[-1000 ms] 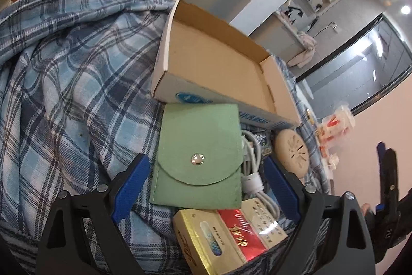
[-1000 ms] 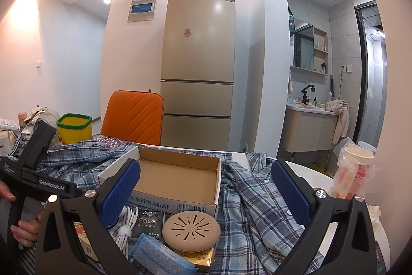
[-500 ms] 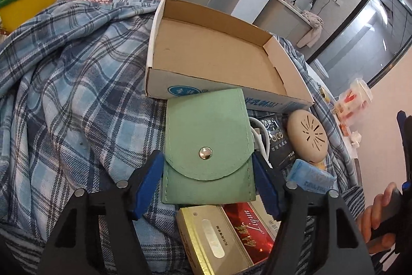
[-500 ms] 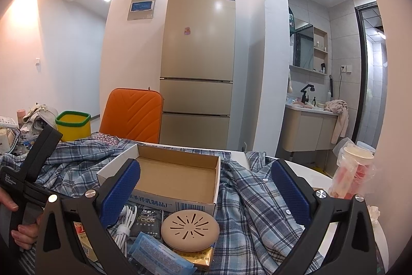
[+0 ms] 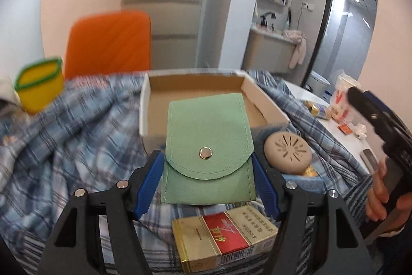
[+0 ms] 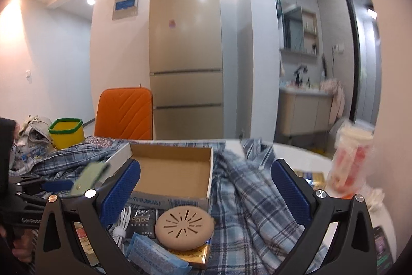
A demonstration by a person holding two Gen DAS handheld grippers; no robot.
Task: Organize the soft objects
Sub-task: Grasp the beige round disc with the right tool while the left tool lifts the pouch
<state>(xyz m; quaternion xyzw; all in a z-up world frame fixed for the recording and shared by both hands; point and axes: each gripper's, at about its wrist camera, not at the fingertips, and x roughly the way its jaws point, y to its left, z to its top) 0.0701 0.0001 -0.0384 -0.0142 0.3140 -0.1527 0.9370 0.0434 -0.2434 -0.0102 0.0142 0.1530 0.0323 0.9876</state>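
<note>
The left gripper point(image 5: 208, 175) is clamped on a green felt pouch point(image 5: 208, 148), its blue pads pressing the pouch's two side edges; the pouch, flap snapped shut, is lifted off the plaid shirt point(image 5: 74, 135) and hangs in front of the near wall of an open cardboard box point(image 5: 195, 84). From the right wrist view the same pouch point(image 6: 90, 178) shows as a blurred green shape just left of the box point(image 6: 177, 172), whose brown floor is bare as far as the view reaches. The right gripper point(image 6: 206, 191) has its fingers spread wide apart with nothing between them, hovering over the clutter before the box: a round beige vented disc point(image 6: 184, 227), a dark sachet point(image 6: 144, 219), a white coiled cable point(image 6: 122, 222) and a blue tissue pack point(image 6: 154, 255). A gold and red cigarette carton point(image 5: 224, 236) lies on the shirt below the pouch. A yellow bin with a green rim point(image 6: 66, 132) stands behind the shirt, beside an orange chair point(image 6: 125, 114).
</note>
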